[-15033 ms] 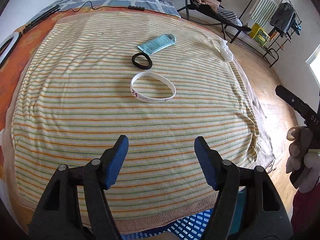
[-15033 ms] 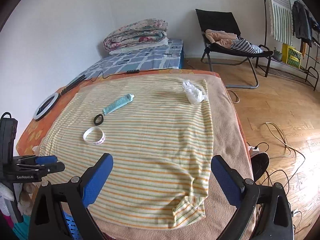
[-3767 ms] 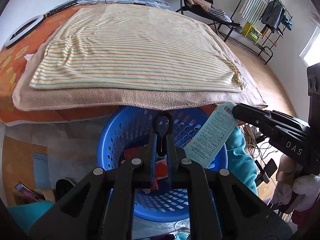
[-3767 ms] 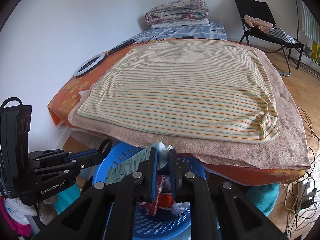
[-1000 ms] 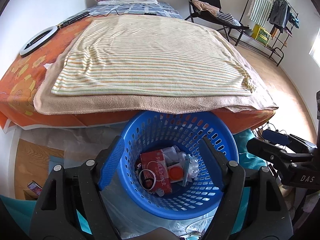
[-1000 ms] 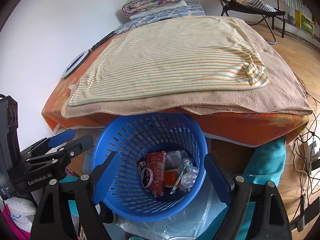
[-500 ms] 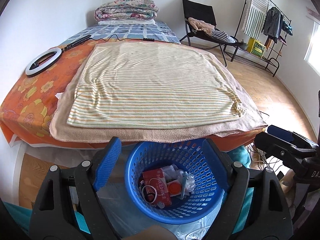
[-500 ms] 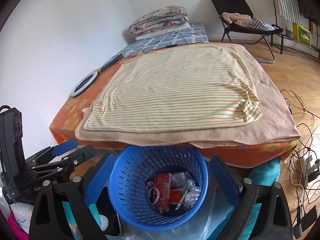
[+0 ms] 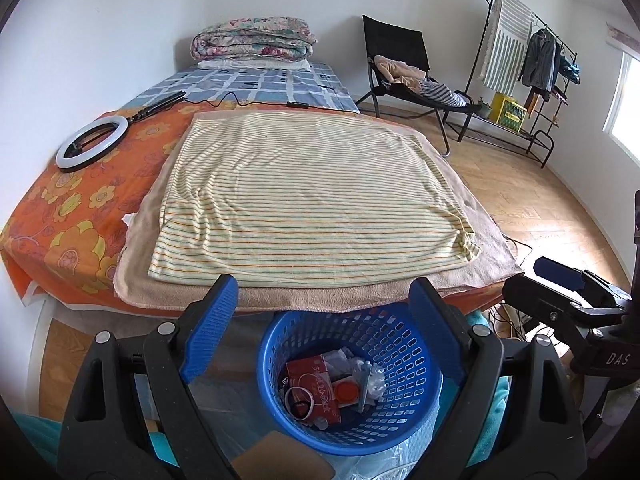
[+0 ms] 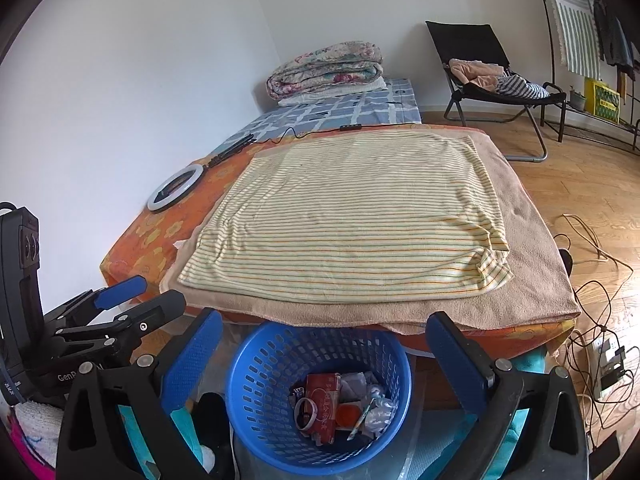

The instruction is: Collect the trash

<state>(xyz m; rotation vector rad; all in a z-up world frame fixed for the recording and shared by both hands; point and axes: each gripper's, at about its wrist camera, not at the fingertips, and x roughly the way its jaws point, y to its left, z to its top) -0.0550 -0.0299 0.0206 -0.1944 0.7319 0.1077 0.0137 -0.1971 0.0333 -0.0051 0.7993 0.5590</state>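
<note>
Ring light (image 9: 91,143) lies at the left edge of the bed (image 9: 68,216), on the orange flowered sheet, with its black stand running toward the far end. Beside it, a striped yellow cloth (image 9: 308,196) is spread flat over a tan towel (image 9: 280,294) that hangs over the bed's near edge. Below that edge stands a blue basket (image 9: 416,344) on the floor, holding the trash: a red packet (image 9: 316,384), a white wristband (image 10: 305,412), an orange cap (image 10: 347,414) and crumpled clear wrappers (image 9: 370,372). The left gripper (image 9: 320,328) hovers above the basket with its jaws spread wide and nothing between them. The right gripper (image 10: 322,360) hangs just beside it over the same basket, jaws likewise wide apart and holding nothing. Farther right, a black folding chair (image 9: 404,60) piled with clothes and a clothes rack (image 9: 528,64) stand on the wooden floor.
</note>
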